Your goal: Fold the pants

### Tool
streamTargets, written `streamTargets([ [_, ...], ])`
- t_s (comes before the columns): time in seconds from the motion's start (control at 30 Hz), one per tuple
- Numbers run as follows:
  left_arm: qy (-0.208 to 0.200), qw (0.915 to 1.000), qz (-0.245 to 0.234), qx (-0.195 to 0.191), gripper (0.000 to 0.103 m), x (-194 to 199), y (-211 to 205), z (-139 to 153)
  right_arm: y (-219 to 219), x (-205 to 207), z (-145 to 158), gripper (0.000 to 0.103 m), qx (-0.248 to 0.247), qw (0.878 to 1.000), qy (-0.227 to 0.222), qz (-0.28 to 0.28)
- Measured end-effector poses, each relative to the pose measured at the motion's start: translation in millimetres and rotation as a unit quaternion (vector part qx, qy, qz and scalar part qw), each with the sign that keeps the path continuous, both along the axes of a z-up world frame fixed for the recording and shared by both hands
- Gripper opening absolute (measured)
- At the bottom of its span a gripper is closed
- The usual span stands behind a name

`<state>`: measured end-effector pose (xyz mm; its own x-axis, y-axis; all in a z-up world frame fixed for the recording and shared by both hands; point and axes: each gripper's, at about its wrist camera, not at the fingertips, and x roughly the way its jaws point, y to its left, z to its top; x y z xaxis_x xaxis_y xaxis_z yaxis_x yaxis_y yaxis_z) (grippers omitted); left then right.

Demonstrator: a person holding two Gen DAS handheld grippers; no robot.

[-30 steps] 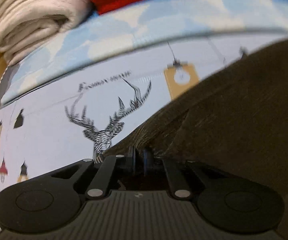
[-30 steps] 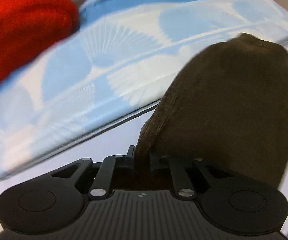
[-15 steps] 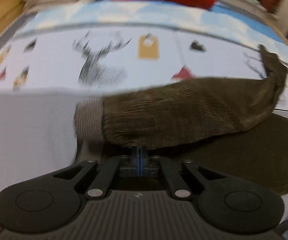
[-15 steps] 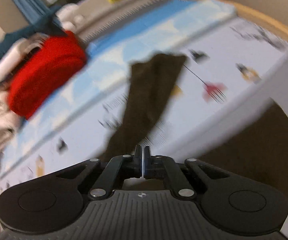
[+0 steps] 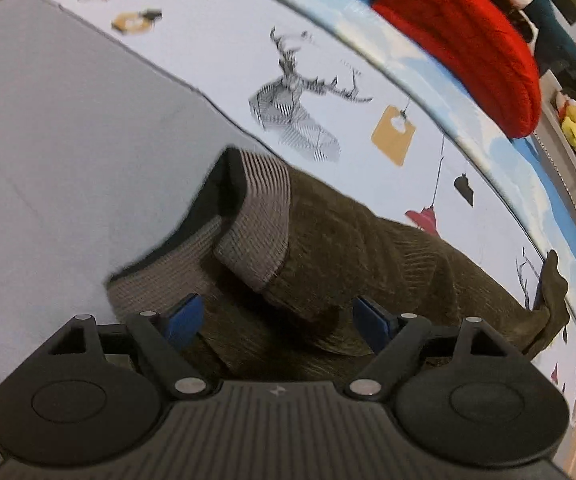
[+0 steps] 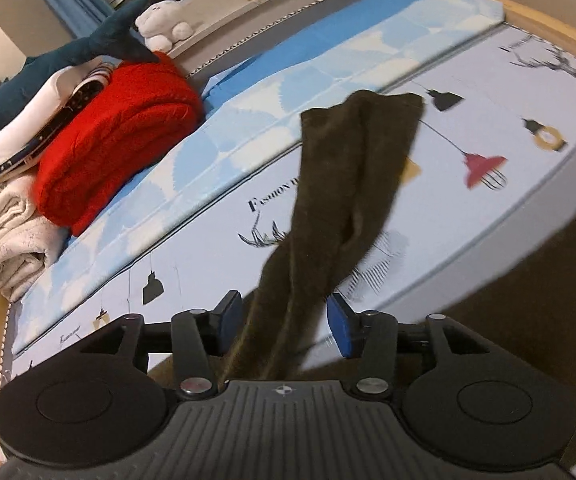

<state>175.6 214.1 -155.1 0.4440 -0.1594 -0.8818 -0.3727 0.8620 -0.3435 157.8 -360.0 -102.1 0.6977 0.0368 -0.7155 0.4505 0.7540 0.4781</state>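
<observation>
Both tools, left tool and right tool, were spreading open, letting go of the brown pants on the bed. Looked like one fold was down; probably another left.

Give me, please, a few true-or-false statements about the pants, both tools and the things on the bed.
1. The left tool is clamped shut on the waistband. False: it is opening, pads clear of the pants.
2. A red folded blanket lies on the bed. True.
3. The pants are bright blue. False: dark brown with a grey ribbed waistband.
4. A pant leg runs between the right tool pads. True.
5. A deer print marks the sheet. True.
</observation>
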Motion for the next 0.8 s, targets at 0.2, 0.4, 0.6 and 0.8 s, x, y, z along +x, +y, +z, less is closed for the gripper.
streamTargets([
  [0.2, 0.029, 0.9994, 0.004, -0.020, 0.086, 21, -15, -33, -5, 71, -17, 0.054, -0.059, 0.998, 0.006, 0.000],
  [0.4, 0.042, 0.9977, 0.029, -0.045, 0.086, 28, -14, -45, -3, 155, -72, 0.056, -0.130, 0.987, 0.094, 0.014],
  [0.6, 0.061, 0.9950, 0.056, -0.056, 0.016, 33, -11, -37, -2, 173, -112, 0.016, -0.140, 0.981, 0.134, 0.007],
  [0.8, 0.029, 0.9969, 0.068, -0.026, 0.011, 31, -14, 7, -39, 97, -58, 0.011, -0.079, 0.995, 0.047, -0.043],
])
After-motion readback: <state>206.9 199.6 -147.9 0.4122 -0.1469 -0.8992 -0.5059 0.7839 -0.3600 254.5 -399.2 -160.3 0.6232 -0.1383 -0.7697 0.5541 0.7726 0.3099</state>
